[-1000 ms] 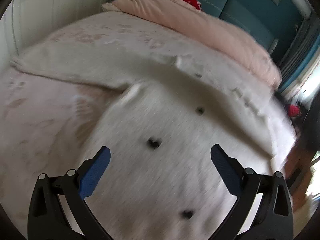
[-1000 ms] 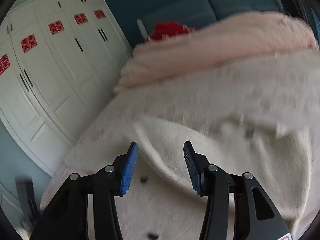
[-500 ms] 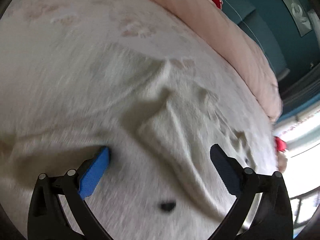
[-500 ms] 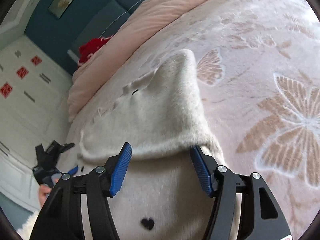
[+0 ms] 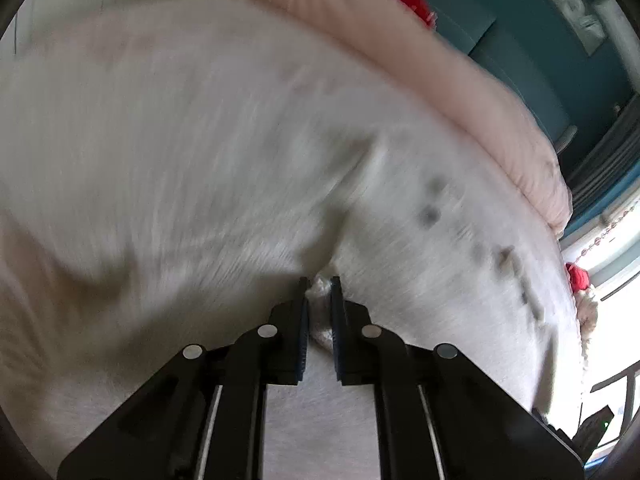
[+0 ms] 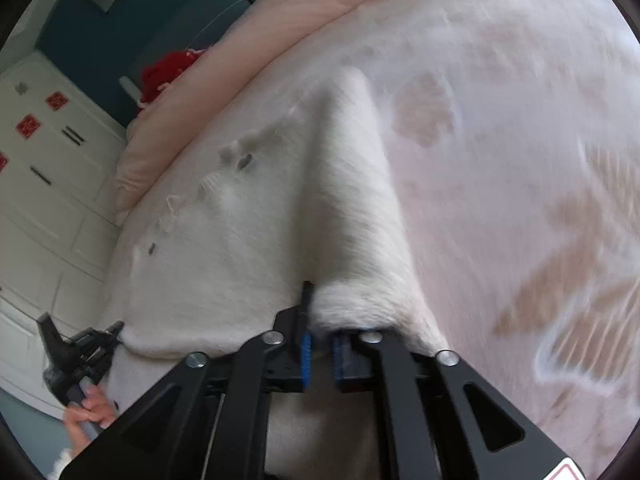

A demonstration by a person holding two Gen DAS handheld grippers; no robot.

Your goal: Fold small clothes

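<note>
A fuzzy white sweater (image 6: 240, 248) with small dark heart marks lies spread on the bed; it also fills the left wrist view (image 5: 400, 248), which is blurred. My left gripper (image 5: 319, 284) is shut on a pinch of the sweater's edge. My right gripper (image 6: 320, 320) is shut on the cuff end of a sleeve (image 6: 356, 200) that runs away from it over the sweater. The left gripper (image 6: 80, 344) also shows in the right wrist view at the sweater's far left edge, held by a hand.
The sweater rests on a pale pink bedspread (image 6: 540, 160) with butterfly patterns. A rolled pink blanket (image 5: 460, 80) lies along the far side, with a red item (image 6: 168, 68) beyond it. White wardrobe doors (image 6: 40, 168) stand at the left.
Both grippers went from open to shut. The left closed on the sweater's edge, the right closed on the sleeve cuff. Both views shifted closer to the fabric.
</note>
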